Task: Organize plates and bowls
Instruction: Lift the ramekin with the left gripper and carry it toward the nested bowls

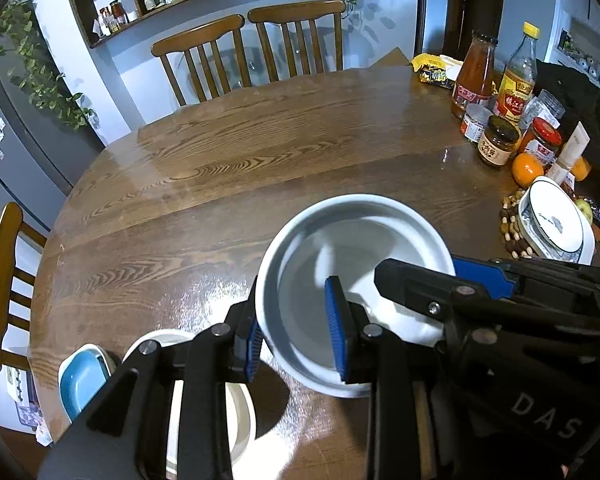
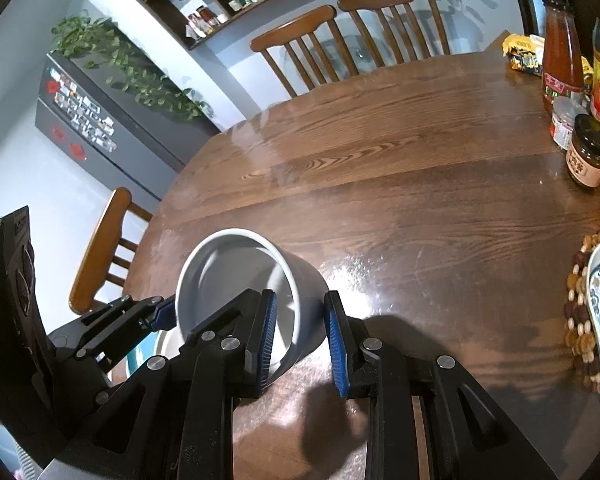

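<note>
A deep white bowl is held tilted above the brown table; it also shows in the right wrist view. My left gripper straddles its left wall, one blue pad inside, one outside. My right gripper straddles its right wall the same way, and shows in the left wrist view. A wide white bowl sits below the left gripper with a small blue dish beside it. A blue-patterned plate stack lies at the right.
Sauce bottles and jars, oranges and a beaded mat crowd the table's right side. Two wooden chairs stand at the far edge and one at the left. A grey fridge stands beyond.
</note>
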`<action>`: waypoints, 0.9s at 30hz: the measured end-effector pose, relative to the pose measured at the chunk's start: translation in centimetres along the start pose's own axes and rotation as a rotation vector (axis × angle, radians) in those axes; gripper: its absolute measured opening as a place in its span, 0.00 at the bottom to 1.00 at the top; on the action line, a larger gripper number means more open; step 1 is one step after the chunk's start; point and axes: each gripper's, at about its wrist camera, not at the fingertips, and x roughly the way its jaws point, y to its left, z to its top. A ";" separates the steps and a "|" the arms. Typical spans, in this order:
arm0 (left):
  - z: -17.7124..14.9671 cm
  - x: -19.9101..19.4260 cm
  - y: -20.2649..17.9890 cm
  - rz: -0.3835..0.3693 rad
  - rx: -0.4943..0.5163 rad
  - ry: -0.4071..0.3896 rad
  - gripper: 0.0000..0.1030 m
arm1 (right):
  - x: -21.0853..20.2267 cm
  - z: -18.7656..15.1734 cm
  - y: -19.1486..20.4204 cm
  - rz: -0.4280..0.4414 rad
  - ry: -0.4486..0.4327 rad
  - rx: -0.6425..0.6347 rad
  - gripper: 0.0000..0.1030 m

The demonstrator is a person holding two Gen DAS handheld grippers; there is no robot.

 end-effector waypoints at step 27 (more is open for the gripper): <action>-4.1 -4.1 4.4 0.026 -0.103 -0.052 0.24 | -0.5 -2.4 6.0 0.017 0.019 -0.117 0.27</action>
